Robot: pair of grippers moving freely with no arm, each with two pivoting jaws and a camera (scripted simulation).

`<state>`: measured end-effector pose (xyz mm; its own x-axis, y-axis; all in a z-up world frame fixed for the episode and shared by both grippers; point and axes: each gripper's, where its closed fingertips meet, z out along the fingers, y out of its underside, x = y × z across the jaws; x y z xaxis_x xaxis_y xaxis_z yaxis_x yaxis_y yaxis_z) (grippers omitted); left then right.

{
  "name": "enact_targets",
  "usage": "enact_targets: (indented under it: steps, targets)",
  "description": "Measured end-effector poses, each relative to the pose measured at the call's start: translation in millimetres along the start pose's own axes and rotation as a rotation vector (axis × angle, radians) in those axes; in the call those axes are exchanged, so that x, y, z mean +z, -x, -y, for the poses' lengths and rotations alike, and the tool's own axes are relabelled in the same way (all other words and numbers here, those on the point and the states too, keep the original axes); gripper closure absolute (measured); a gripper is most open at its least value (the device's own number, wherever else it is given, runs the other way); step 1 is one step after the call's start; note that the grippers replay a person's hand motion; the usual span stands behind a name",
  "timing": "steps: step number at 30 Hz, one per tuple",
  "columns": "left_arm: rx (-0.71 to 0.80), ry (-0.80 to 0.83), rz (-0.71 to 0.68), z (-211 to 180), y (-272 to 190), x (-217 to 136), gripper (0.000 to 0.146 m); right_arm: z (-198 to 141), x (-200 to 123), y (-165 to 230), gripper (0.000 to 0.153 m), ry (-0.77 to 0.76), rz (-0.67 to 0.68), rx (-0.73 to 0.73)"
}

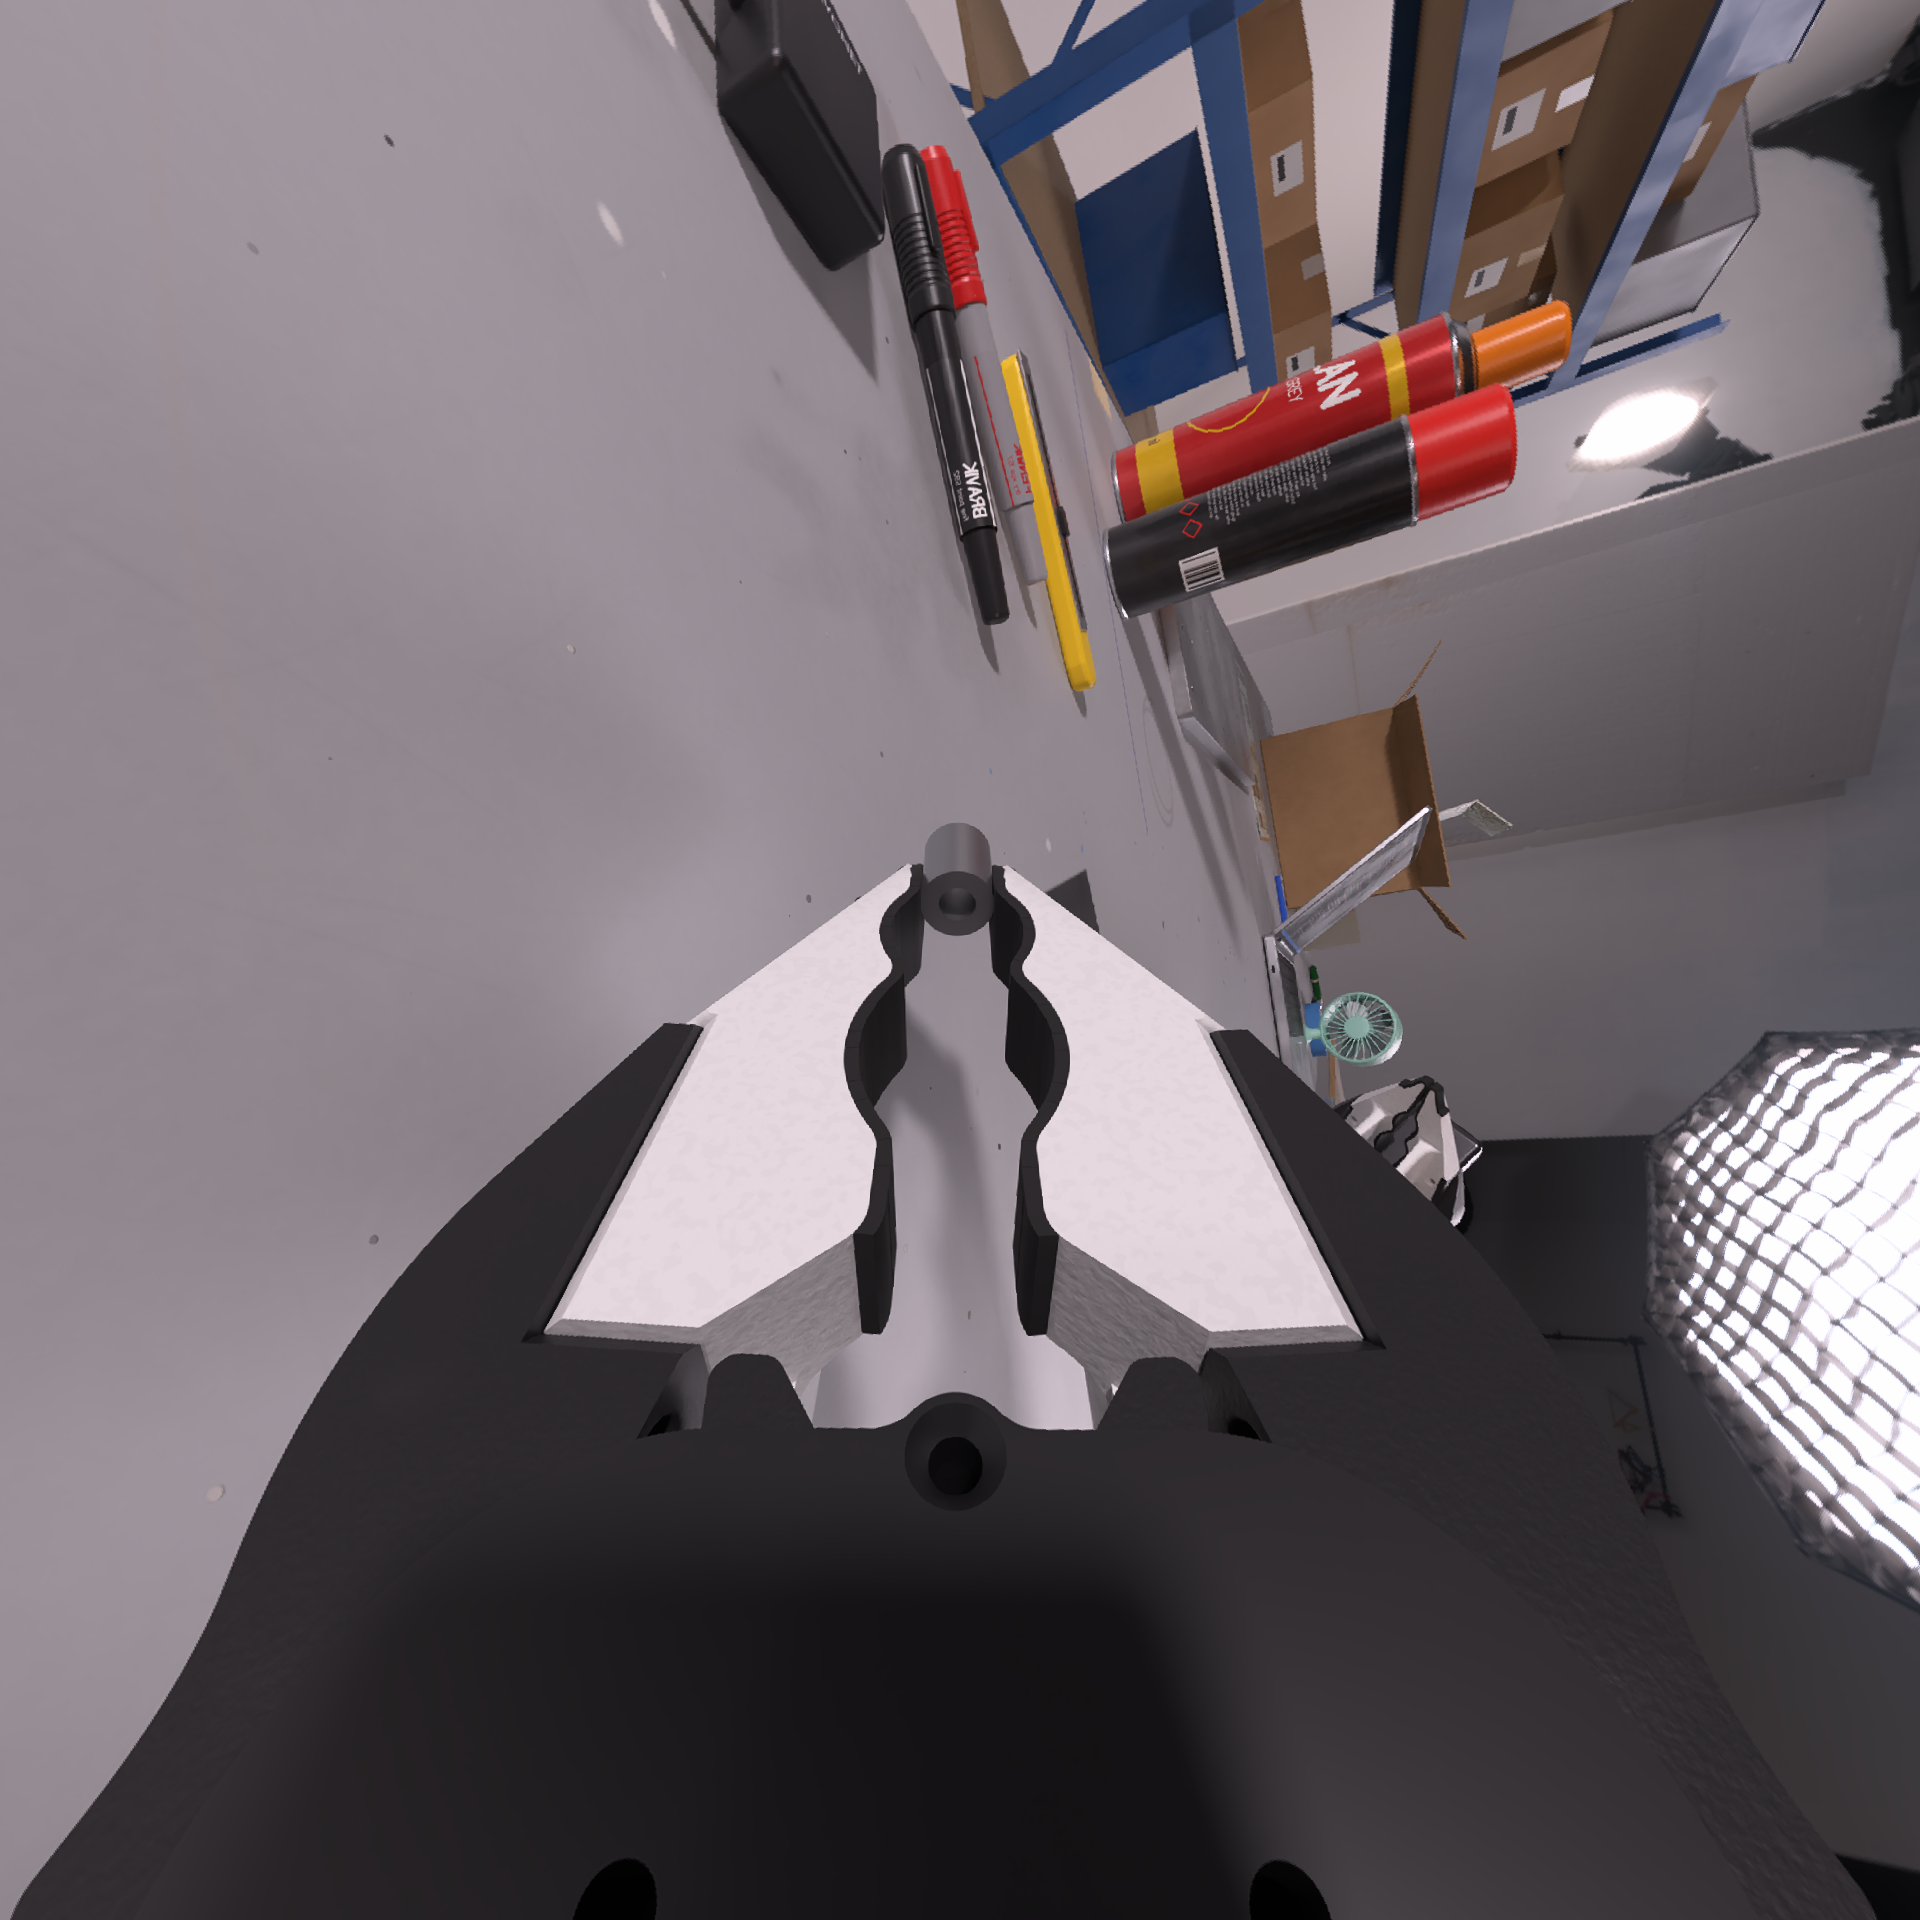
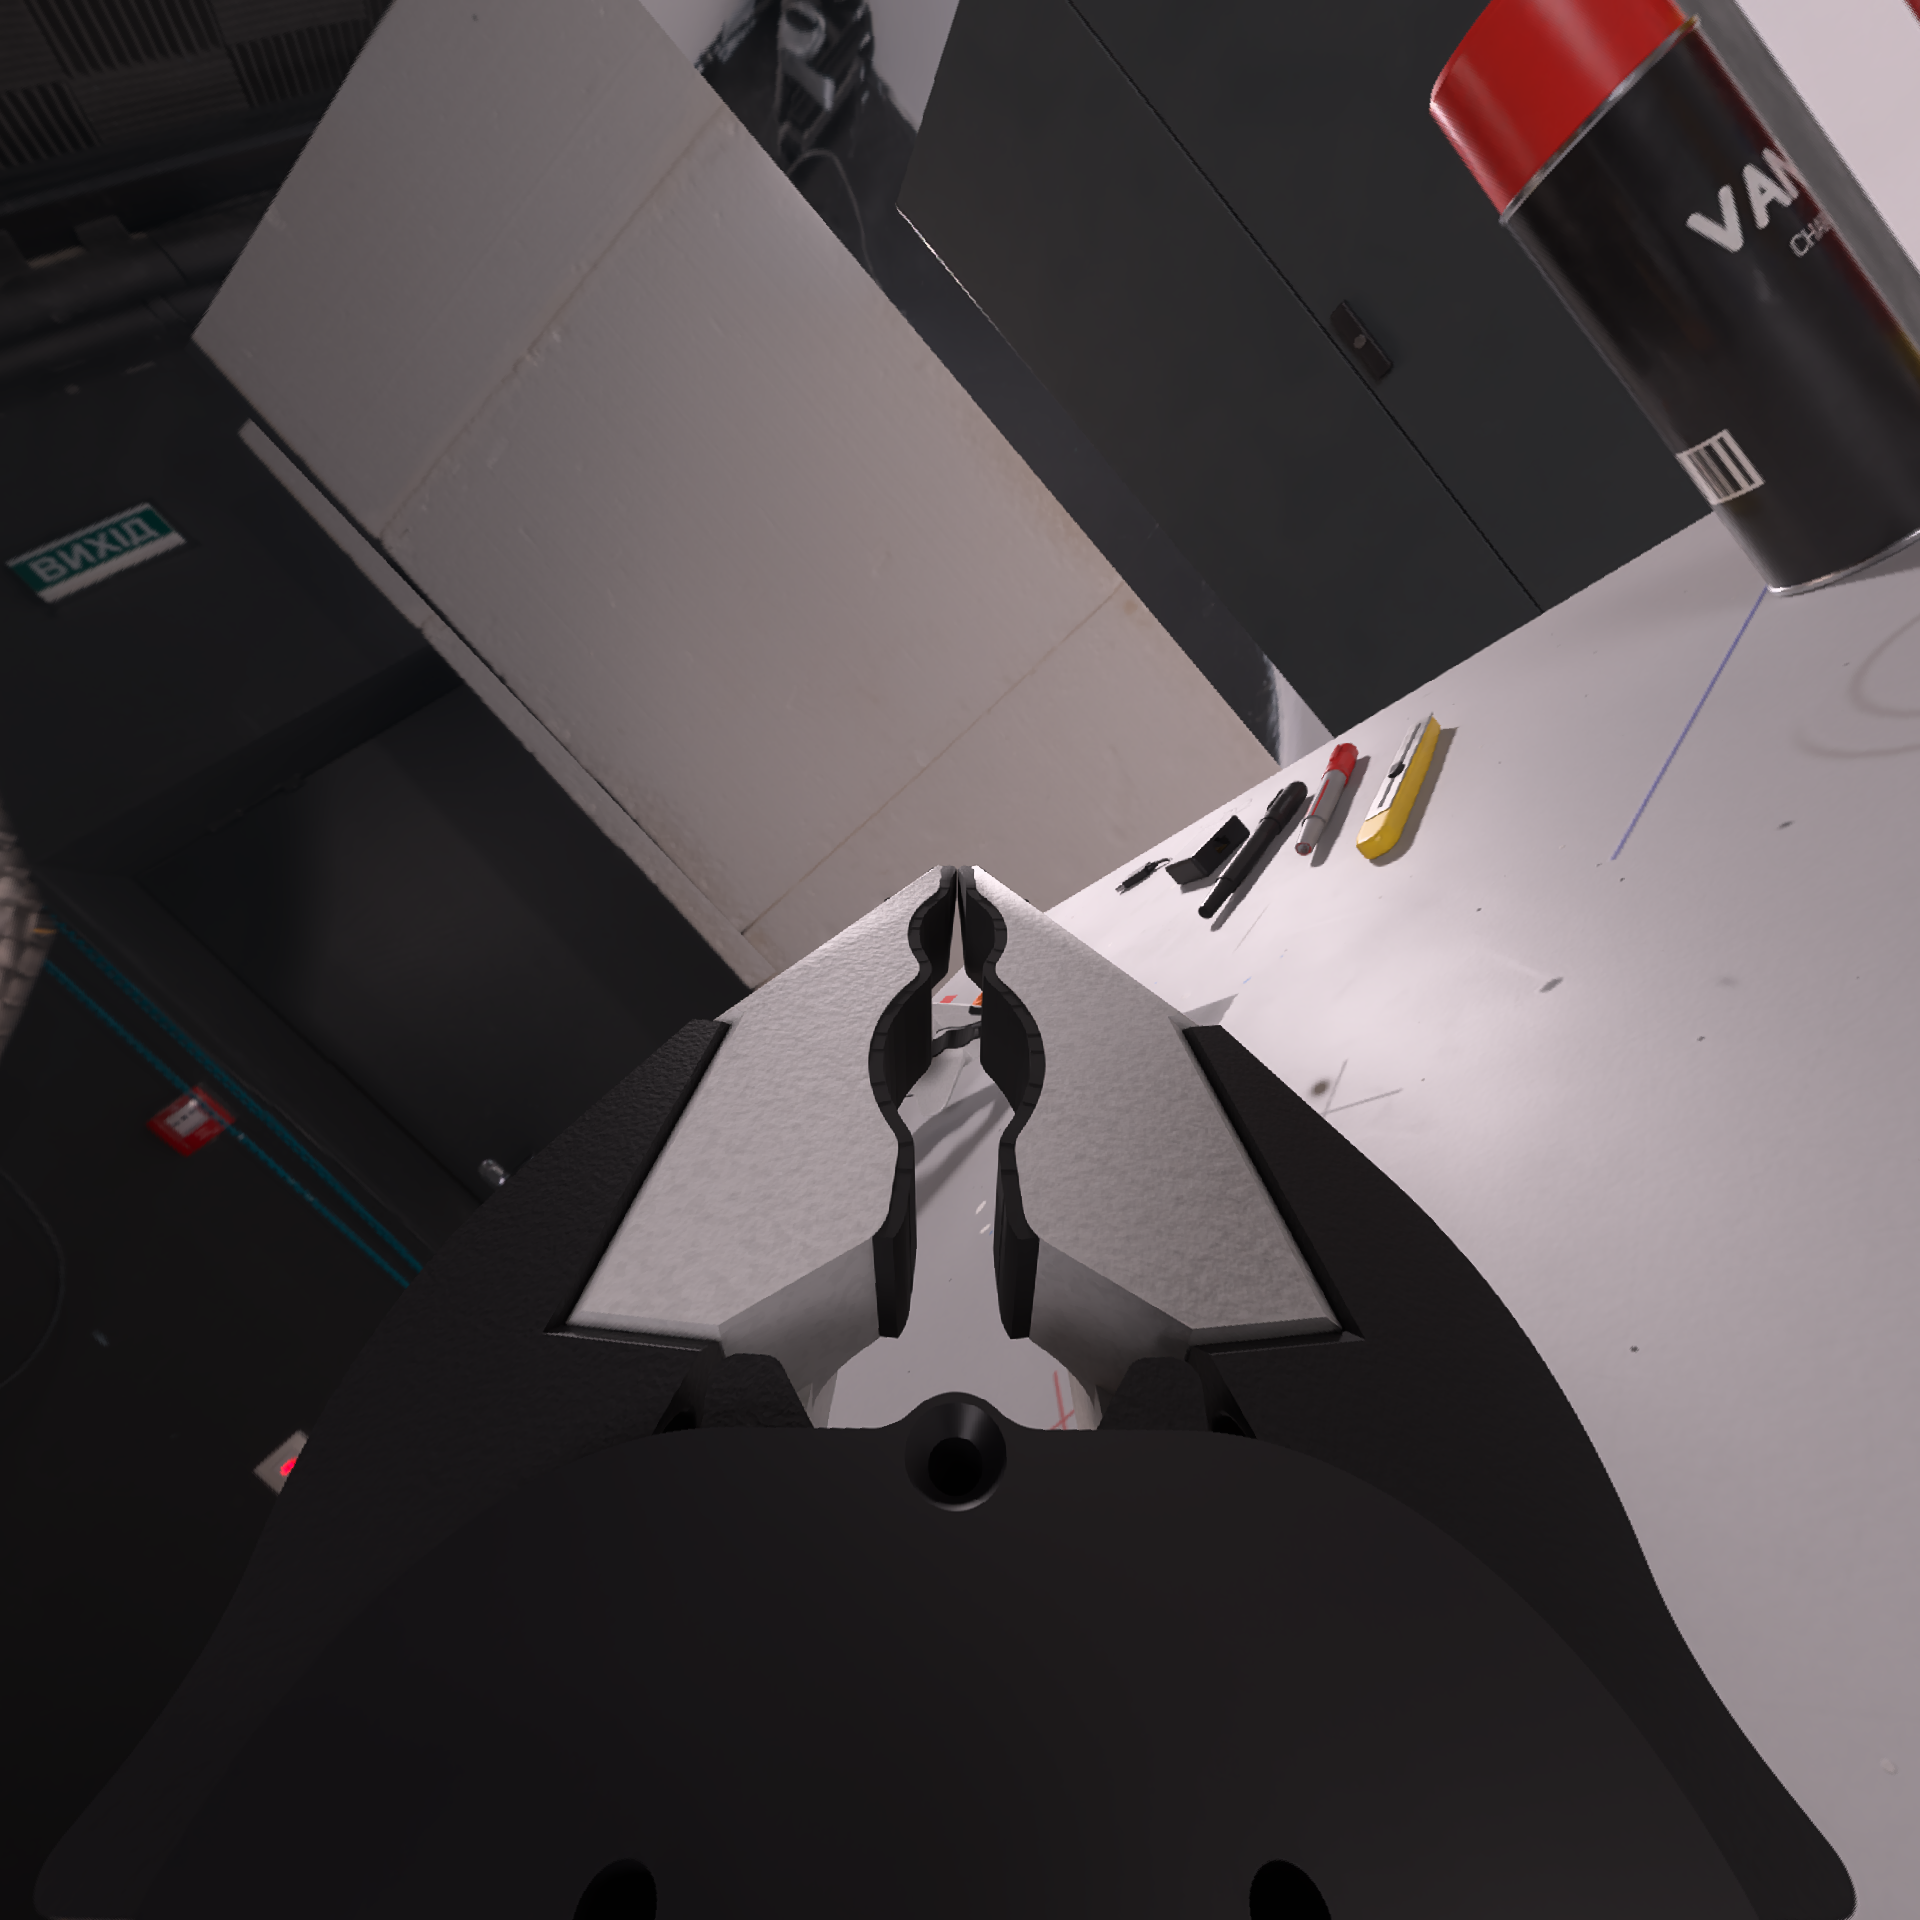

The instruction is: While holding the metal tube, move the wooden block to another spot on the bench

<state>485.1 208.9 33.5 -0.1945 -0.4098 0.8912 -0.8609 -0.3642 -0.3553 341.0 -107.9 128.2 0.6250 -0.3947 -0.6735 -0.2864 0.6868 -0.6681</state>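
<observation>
My left gripper (image 1: 956, 902) is shut on a short grey metal tube (image 1: 956, 878), pinched at the fingertips with its open end facing the camera, over the pale grey bench (image 1: 416, 623). My right gripper (image 2: 958, 883) is shut with nothing between its fingers, near the bench's edge (image 2: 1143, 904). It also shows small and far off in the left wrist view (image 1: 1408, 1143). No wooden block shows in either view.
On the bench lie a black marker (image 1: 940, 384), a red-capped marker (image 1: 971, 312), a yellow utility knife (image 1: 1049, 520) and a black box (image 1: 810, 135). A red spray can (image 1: 1299, 416) and a black one (image 1: 1309, 499) stand nearby. The black can (image 2: 1704, 312) stands right of my right gripper.
</observation>
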Motion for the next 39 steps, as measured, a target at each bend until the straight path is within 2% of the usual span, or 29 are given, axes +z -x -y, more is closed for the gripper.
enact_targets:
  steps: [3,6,8,10,13,15,17,19,21,24,27,35,39]
  targets:
    - [-0.006,0.006,0.002,-0.3,0.6,0.6,0.135,5.4,-1.6,3.8,0.152,-0.028,0.026,-0.017]
    - [-0.014,0.014,-0.006,-1.0,0.2,1.1,0.135,8.7,-19.1,20.5,0.147,0.023,0.141,-0.061]
    - [-0.020,0.023,-0.015,-1.7,-0.4,1.4,0.135,9.4,-44.8,23.6,0.140,0.171,0.141,-0.157]
    - [-0.023,0.033,-0.025,-2.7,-1.4,1.8,0.135,21.7,-77.3,21.8,0.133,0.326,0.068,-0.232]
    - [-0.024,0.040,-0.037,-3.6,-2.9,2.3,0.135,67.6,-119.0,18.8,0.129,0.515,-0.051,-0.304]
    - [-0.024,0.045,-0.046,-4.1,-4.0,2.2,0.135,103.3,-141.7,2.4,0.127,0.683,-0.170,-0.447]
    - [-0.026,0.046,-0.058,-4.3,-5.4,1.7,0.135,130.4,-161.4,-23.1,0.126,0.924,-0.253,-0.636]
    - [-0.032,0.043,-0.068,-4.0,-6.1,0.8,0.135,141.7,-177.0,-46.9,0.127,1.196,-0.185,-0.808]
    - [-0.032,0.033,-0.075,-3.2,-6.9,-0.6,0.135,139.5,-185.6,-69.3,0.128,1.412,-0.054,-0.869]
    - [-0.026,0.008,-0.074,-0.9,-7.1,-2.9,0.135,117.4,-184.0,-90.6,0.129,1.560,0.179,-0.816]
    - [-0.021,-0.008,-0.055,0.5,-5.0,-3.7,0.135,93.2,-186.2,-106.9,0.129,1.697,0.336,-0.812]
    - [-0.026,-0.005,0.004,1.5,2.7,-0.5,0.135,62.4,-185.2,-115.9,0.129,1.696,0.600,-0.905]
    - [-0.028,-0.009,0.005,2.0,3.0,-1.1,0.135,55.3,-186.0,-118.1,0.117,1.696,0.678,-0.959]
